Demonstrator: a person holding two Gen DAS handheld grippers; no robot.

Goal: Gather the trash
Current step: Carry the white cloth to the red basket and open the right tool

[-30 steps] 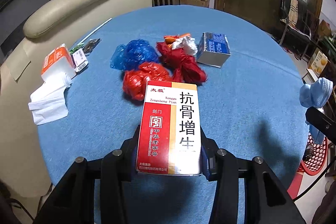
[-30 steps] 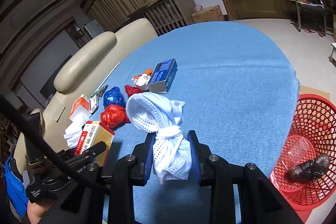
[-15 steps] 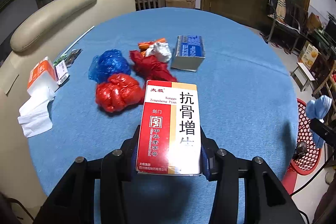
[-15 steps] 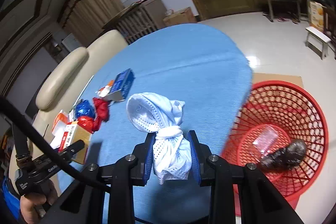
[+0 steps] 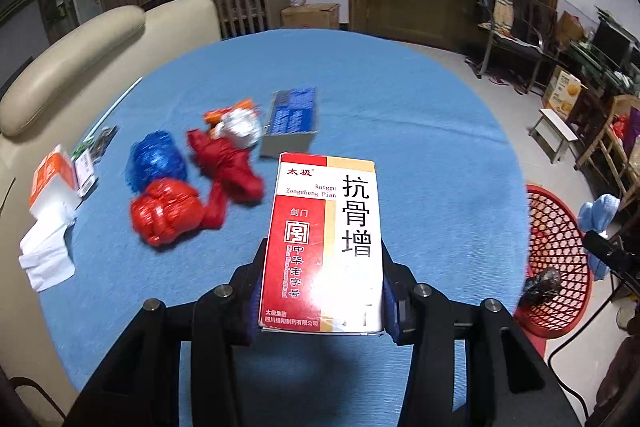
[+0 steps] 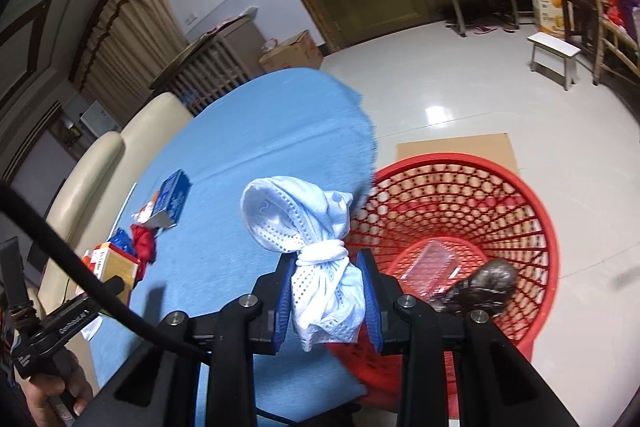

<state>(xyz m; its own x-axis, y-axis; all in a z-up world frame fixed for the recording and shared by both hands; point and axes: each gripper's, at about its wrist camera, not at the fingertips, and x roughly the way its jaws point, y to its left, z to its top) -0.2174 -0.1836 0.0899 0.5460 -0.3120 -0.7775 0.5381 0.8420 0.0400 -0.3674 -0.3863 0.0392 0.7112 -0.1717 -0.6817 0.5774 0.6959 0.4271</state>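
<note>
My left gripper is shut on a red and white medicine box, held above the blue table. My right gripper is shut on a knotted white mesh bundle, held at the table's edge beside the red basket. The basket holds a dark lump and a clear wrapper. On the table lie a red bag, a blue bag, a second red bag, a white wad and a blue box.
A cream sofa borders the table's left side. White tissues and an orange packet lie at the table's left edge. The basket stands on the floor at the table's right. Chairs and a stool stand farther off.
Both grippers have moved right toward the basket with their loads. The right gripper has gone from over the table to its edge beside the basket.
</note>
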